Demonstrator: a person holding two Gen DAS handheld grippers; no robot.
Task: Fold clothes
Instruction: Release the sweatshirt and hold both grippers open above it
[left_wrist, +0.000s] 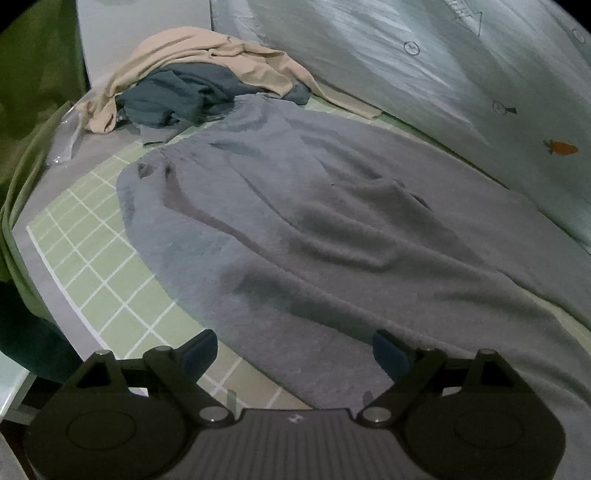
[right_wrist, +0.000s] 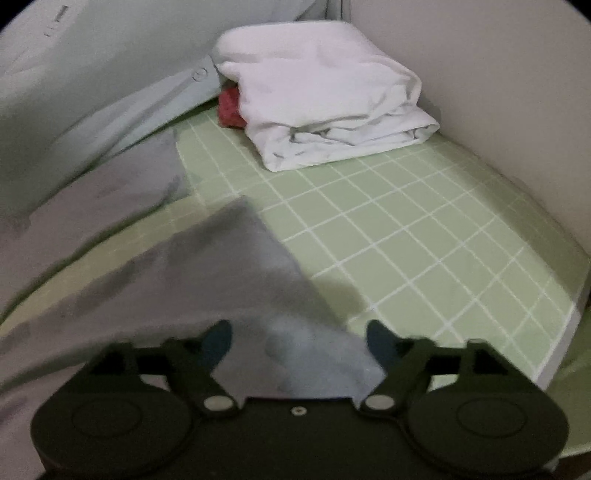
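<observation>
Green gridded surface (left_wrist: 92, 266), pale printed bedding (left_wrist: 461, 74) behind. Grey garment (left_wrist: 314, 229) spread flat across surface, one corner reaching between right tongs (right_wrist: 299, 341). Left view only: heap of two garments, one beige (left_wrist: 207, 51), one dark teal (left_wrist: 184, 92). Right view only: one folded white cloth (right_wrist: 325, 99), one red item (right_wrist: 229, 107) tucked behind. Left tongs (left_wrist: 295, 349) agape, empty, tilted downward over grey garment's near edge. Right tongs agape, pads off fabric, tilted downward.
</observation>
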